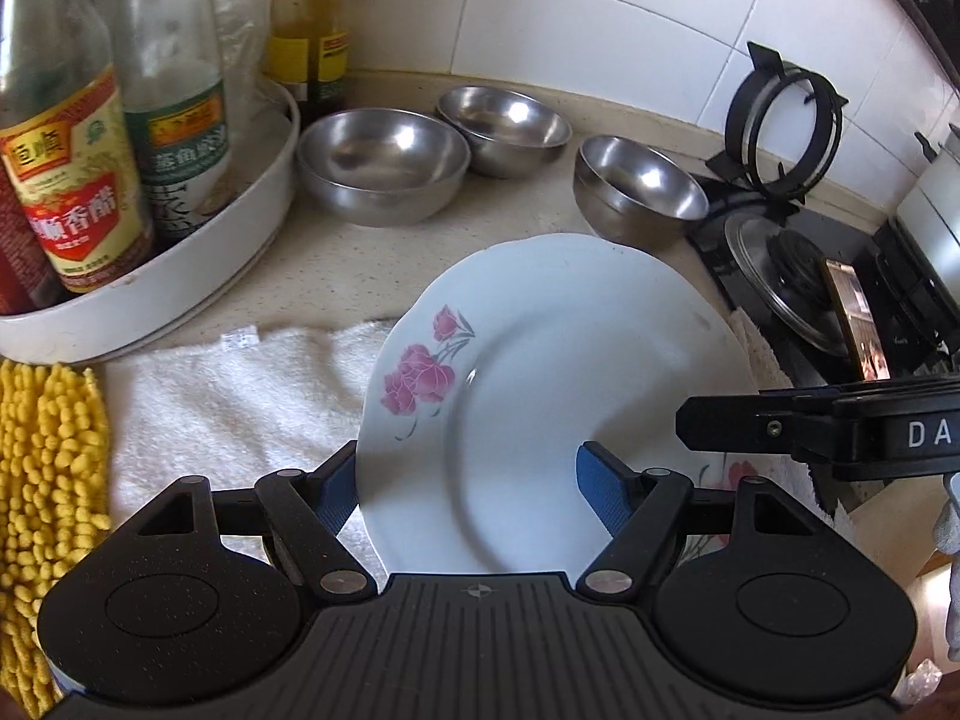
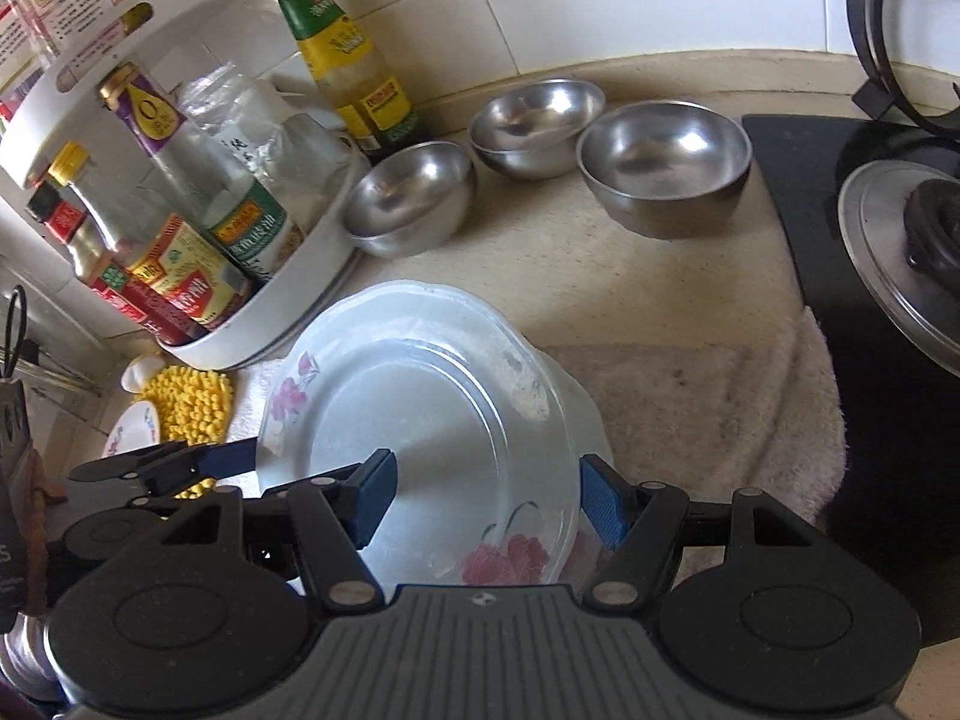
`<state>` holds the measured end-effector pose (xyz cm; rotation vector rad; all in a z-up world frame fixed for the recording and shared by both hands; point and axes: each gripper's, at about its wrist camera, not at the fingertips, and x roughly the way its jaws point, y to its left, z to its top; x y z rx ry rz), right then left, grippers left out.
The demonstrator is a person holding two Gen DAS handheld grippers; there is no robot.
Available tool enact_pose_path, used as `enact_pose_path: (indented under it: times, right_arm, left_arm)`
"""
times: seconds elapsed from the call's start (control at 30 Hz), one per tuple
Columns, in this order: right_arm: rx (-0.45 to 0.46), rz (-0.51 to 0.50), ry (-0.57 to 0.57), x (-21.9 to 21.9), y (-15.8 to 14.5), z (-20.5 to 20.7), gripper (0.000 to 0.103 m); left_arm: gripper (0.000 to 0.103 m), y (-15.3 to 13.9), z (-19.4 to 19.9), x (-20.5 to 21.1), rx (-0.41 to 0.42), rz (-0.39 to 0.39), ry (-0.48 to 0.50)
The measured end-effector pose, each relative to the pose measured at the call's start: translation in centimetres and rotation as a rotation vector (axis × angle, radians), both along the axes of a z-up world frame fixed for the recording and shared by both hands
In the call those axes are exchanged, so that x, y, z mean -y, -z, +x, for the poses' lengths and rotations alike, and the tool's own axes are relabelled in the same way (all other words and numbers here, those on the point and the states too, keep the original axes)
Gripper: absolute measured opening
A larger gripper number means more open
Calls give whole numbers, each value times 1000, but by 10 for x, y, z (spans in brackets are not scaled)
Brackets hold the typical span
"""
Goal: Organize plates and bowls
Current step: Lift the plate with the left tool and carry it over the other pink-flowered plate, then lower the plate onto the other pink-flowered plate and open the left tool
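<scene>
A white plate with pink flowers (image 1: 558, 384) stands tilted between the jaws of my left gripper (image 1: 468, 486), whose blue pads sit on either side of its rim with a visible gap on the right. The right wrist view shows this plate (image 2: 420, 420) lying over another flowered plate (image 2: 582, 426) on the towel. My right gripper (image 2: 486, 495) is open around the plates' near edge; its finger shows in the left wrist view (image 1: 780, 426). Three steel bowls (image 1: 384, 162) (image 1: 504, 126) (image 1: 636, 189) stand on the counter behind.
A white tray of sauce bottles (image 1: 180, 276) stands at the left. A yellow chenille mitt (image 1: 48, 480) and white towel (image 1: 240, 396) lie on the counter. A black gas stove with a steel lid (image 2: 900, 276) is at the right. A small dish (image 2: 132, 429) lies far left.
</scene>
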<state>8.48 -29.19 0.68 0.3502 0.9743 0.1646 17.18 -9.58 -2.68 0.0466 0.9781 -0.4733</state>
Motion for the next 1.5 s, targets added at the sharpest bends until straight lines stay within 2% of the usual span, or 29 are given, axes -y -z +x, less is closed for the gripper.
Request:
enact_pose_path:
  times: [0.43, 0.5, 0.67, 0.83, 1.03, 1.5]
  right_arm:
    - [-29, -30, 36, 8, 14, 3, 83]
    - [-25, -43, 41, 10, 15, 4, 83]
    - [44, -74, 63, 14, 5, 4, 83]
    - [49, -85, 50, 10, 5, 3, 83]
    - [78, -109, -15, -12, -1, 3, 84]
    - [114, -101, -246, -92, -1, 29, 85]
  left_arm:
    - [79, 14, 4, 16, -18, 17, 4]
    - [76, 16, 5, 16, -22, 23, 2]
    - [77, 16, 4, 14, -2, 44, -6]
    - [83, 5, 0, 11, 59, 43, -9]
    - [85, -1, -4, 0, 87, 58, -34]
    - [87, -11, -18, -74, 118, 126, -262]
